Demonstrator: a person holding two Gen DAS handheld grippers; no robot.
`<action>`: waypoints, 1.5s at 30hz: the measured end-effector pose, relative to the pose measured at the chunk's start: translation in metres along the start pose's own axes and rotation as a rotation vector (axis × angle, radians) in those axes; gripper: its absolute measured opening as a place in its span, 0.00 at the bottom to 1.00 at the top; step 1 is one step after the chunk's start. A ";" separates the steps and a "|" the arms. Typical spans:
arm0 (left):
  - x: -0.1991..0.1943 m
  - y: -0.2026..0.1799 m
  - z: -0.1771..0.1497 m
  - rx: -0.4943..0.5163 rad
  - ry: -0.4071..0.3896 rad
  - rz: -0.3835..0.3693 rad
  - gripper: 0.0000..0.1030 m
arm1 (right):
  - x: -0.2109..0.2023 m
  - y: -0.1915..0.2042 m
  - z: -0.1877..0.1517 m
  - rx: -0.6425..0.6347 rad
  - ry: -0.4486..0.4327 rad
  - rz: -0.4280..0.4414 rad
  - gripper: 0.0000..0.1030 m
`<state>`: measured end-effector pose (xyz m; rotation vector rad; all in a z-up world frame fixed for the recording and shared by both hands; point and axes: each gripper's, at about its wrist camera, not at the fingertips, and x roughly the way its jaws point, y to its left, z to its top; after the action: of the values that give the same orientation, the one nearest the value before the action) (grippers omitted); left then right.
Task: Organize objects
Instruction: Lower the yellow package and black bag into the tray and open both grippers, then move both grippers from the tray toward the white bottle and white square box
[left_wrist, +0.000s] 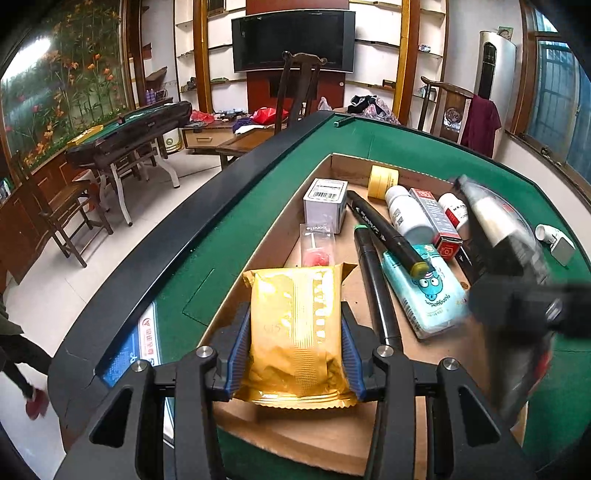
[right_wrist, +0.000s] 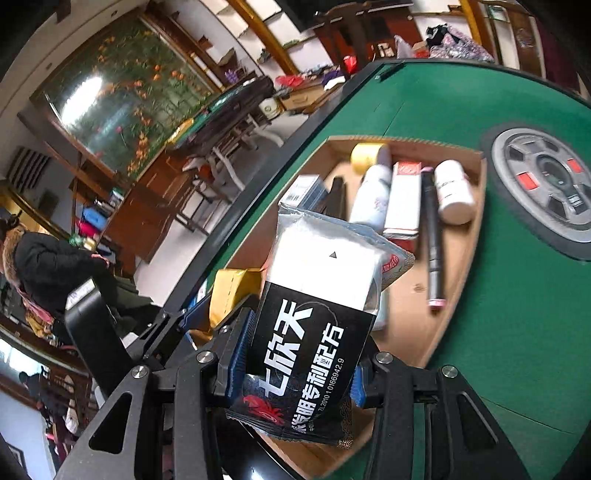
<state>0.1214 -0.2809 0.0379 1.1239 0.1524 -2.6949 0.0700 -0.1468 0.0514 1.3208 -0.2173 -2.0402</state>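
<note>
Our left gripper (left_wrist: 297, 354) pinches the gold packet (left_wrist: 295, 332) lengthwise over the box's (left_wrist: 343, 435) near end; our right gripper (right_wrist: 301, 354) clamps the black sachet (right_wrist: 314, 332), hovering just right of it.

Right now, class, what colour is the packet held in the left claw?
Gold, shiny foil packet; clearest in the left wrist view.

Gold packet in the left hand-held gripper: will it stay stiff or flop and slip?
The gold packet is probably soft: its foil creases between the pads. Glossy film could slip. It looks light, standing up from the left hand-held gripper without sagging.
</note>
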 end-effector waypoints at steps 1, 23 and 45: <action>0.001 0.000 0.000 0.000 -0.001 0.003 0.42 | 0.008 0.000 0.000 0.000 0.014 -0.007 0.47; -0.051 0.016 0.013 -0.072 -0.134 0.085 0.79 | 0.017 0.005 -0.013 -0.065 -0.004 -0.128 0.66; -0.093 -0.049 0.011 0.110 -0.179 0.210 0.86 | -0.063 -0.073 -0.035 0.118 -0.165 -0.135 0.81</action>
<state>0.1662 -0.2203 0.1123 0.8660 -0.1373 -2.6230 0.0821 -0.0452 0.0465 1.2678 -0.3347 -2.2839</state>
